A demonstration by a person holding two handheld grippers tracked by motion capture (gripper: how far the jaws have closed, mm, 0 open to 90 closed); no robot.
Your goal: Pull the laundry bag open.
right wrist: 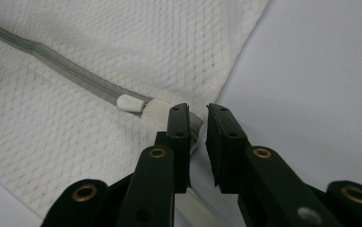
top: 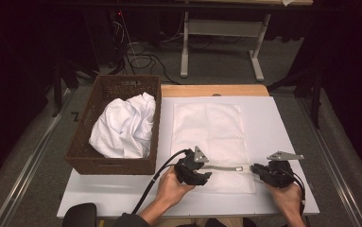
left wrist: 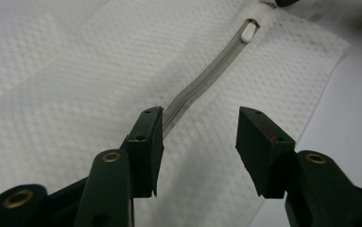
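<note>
While flat, zipper [top: 222, 167] runs gripper to gripper.

A mat [top: 282, 142] lies on the table [top: 245, 90], and a mesh bag [top: 209, 127] lies flat on the mat, near its middle. A basket [top: 86, 158] stands left of the bag, at the mat's left edge, with a bundled cloth [top: 124, 125] in it. The bag's zip [top: 221, 167] runs across its near end, with the pull [top: 239, 168] toward the right. The left gripper [top: 206, 176] sits at the zip's left end, over the bag; the right gripper [top: 255, 169] sits at the bag's right near corner, just beside the pull. Behind the table a desk frame [top: 221, 28] stands on the floor, cables [top: 141, 59] to its left
</note>
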